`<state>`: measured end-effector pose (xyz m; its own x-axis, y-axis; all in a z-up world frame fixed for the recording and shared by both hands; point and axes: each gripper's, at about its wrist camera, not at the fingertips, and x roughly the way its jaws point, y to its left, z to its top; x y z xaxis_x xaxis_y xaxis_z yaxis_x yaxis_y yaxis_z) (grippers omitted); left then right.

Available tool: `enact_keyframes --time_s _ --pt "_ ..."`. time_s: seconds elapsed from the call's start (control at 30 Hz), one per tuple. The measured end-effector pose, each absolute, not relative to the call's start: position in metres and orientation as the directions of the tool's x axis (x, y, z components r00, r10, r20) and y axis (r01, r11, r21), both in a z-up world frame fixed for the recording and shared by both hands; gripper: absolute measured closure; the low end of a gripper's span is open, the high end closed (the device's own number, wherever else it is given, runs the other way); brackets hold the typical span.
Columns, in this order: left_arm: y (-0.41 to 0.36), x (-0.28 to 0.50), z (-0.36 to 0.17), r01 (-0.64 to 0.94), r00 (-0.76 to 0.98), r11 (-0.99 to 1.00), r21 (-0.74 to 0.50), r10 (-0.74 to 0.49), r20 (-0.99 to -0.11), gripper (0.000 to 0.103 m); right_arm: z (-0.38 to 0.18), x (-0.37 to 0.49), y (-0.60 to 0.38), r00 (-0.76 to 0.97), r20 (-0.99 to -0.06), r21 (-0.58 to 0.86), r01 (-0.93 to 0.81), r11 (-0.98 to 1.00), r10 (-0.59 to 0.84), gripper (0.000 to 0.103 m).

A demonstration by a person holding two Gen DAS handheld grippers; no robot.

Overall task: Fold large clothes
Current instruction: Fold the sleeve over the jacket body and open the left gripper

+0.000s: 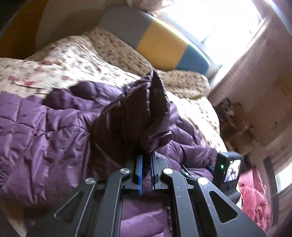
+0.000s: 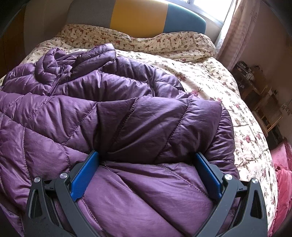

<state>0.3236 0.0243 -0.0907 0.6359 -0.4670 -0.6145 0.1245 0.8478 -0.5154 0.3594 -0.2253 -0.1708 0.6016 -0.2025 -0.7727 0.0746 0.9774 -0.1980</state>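
Observation:
A purple quilted puffer jacket (image 2: 127, 118) lies spread on the bed, collar and zipper at the far left. In the left wrist view my left gripper (image 1: 146, 160) is shut on a bunched fold of the jacket (image 1: 144, 113), which stands up above the blue pads, lifted over the rest of the coat (image 1: 45, 131). In the right wrist view my right gripper (image 2: 146, 164) is open wide, its blue pads (image 2: 84, 175) pressed down on either side of a swell of jacket fabric near its right edge. The right gripper's camera body (image 1: 228, 173) shows in the left wrist view.
The floral duvet (image 2: 219, 87) covers the bed. A grey, yellow and blue headboard (image 2: 138, 16) stands at the far end under a bright window. A wooden shelf unit (image 2: 259, 91) and a pink cloth pile (image 2: 282, 164) are to the right of the bed.

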Motion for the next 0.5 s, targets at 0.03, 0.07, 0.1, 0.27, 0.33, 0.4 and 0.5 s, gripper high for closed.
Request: enact_keyframes --time_s 0.03,0.07,0.1,0.27,0.33,0.4,0.5 --pt "0.017 0.326 -0.094 0.138 0.624 0.844 -0.518 -0.481 -0.616 0.096 -0.171 0.360 -0.226 0.602 -0.773 -0.198 0.075 0.977 -0.202 0.002" --pt "0.014 0.326 -0.097 0.137 0.615 0.844 -0.519 -0.483 -0.623 0.096 -0.171 0.360 -0.226 0.601 -0.773 -0.197 0.075 0.978 -0.202 0.002" --pt "0.013 0.327 -0.101 0.139 0.610 0.837 -0.529 -0.493 -0.621 0.096 -0.171 0.360 -0.225 0.601 -0.773 -0.198 0.075 0.977 -0.202 0.002" --pt "0.013 0.330 -0.115 0.143 0.573 0.823 -0.550 -0.522 -0.632 0.072 -0.171 0.360 -0.226 0.602 -0.771 -0.204 0.075 0.976 -0.207 0.002" --pt "0.012 0.326 -0.115 0.150 0.576 0.817 -0.557 -0.530 -0.622 0.061 -0.171 0.360 -0.225 0.602 -0.770 -0.210 0.075 0.975 -0.212 0.002" --pt "0.011 0.323 -0.115 0.157 0.576 0.817 -0.555 -0.533 -0.620 0.061 -0.171 0.360 -0.224 0.600 -0.770 -0.218 0.074 0.973 -0.218 0.002" --pt "0.013 0.314 -0.109 0.178 0.582 0.820 -0.544 -0.533 -0.614 0.061 -0.170 0.359 -0.222 0.596 -0.771 -0.226 0.073 0.971 -0.224 0.002"
